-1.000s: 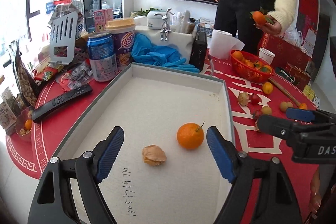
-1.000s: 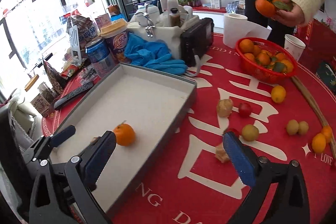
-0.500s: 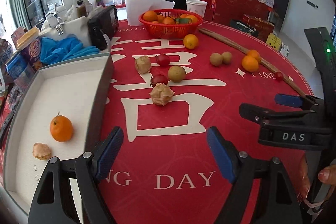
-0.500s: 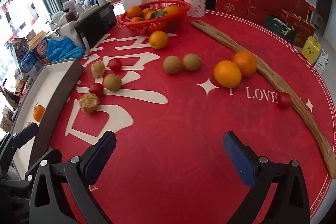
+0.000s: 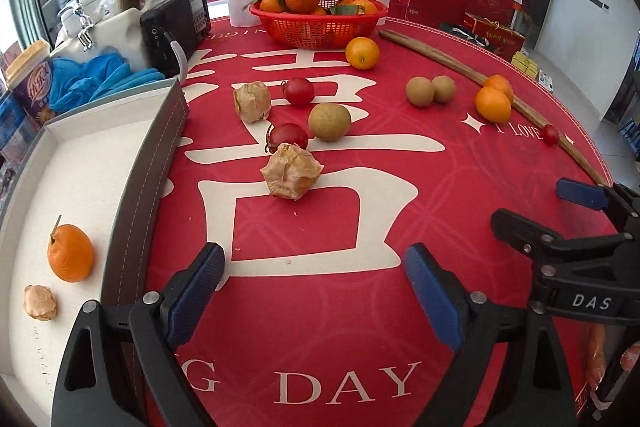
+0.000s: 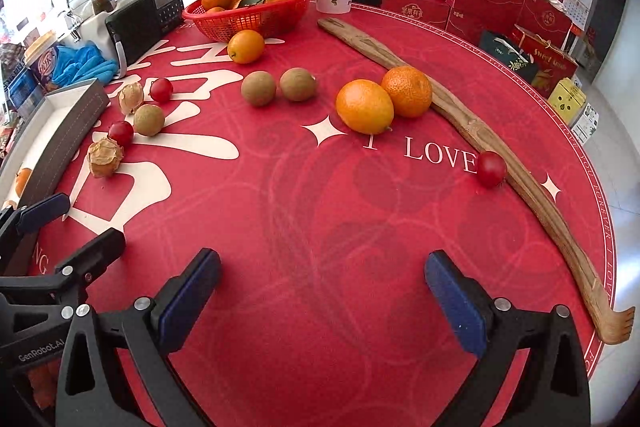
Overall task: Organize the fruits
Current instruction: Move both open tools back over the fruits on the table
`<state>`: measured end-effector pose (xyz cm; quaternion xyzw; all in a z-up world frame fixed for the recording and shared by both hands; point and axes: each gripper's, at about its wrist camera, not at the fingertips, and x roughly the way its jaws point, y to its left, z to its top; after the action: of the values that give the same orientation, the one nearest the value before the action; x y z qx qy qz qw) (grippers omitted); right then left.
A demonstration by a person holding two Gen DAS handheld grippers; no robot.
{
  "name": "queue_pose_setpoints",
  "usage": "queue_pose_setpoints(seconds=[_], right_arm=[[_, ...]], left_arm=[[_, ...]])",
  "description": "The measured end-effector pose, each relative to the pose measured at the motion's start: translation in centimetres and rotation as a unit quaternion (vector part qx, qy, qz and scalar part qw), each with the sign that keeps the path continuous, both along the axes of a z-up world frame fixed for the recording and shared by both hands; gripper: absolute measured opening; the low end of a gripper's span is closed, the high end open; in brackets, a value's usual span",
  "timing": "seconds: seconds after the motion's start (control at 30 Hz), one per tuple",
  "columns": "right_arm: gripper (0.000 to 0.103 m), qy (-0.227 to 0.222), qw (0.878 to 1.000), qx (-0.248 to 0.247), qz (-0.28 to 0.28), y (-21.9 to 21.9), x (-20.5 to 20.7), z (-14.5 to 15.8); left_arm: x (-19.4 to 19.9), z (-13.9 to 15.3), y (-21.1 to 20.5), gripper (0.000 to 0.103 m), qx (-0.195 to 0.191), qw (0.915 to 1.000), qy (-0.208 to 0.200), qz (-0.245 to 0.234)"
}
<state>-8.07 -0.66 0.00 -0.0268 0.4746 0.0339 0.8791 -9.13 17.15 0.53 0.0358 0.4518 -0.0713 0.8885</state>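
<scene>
Both our claws gape empty: left gripper (image 5: 314, 279), jaws just widening, and right gripper (image 6: 322, 291) over the red tablecloth (image 5: 360, 307). Loose fruit lies mid-table; the tray (image 5: 132, 219) at the left edge holds one mandarin (image 5: 70, 253). A clumsy pinch could crush the papery physalis (image 5: 290, 171) or roll tomatoes away.

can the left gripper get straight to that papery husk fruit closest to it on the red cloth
Probably yes. The left gripper is open with nothing between its fingers, and only bare red cloth lies between it and the husk fruit. A cherry tomato sits right behind it.
</scene>
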Motion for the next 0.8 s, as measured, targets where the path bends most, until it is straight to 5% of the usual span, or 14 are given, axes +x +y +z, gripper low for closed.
queue_pose_setpoints(seconds=[0.8], right_arm=[[0.102,-0.007,1.0,0.0,-0.007,0.14,-0.1,0.19]], left_arm=[[-0.02,0.0,-0.16,0.095,-0.001,1.0,-0.001,0.0]])
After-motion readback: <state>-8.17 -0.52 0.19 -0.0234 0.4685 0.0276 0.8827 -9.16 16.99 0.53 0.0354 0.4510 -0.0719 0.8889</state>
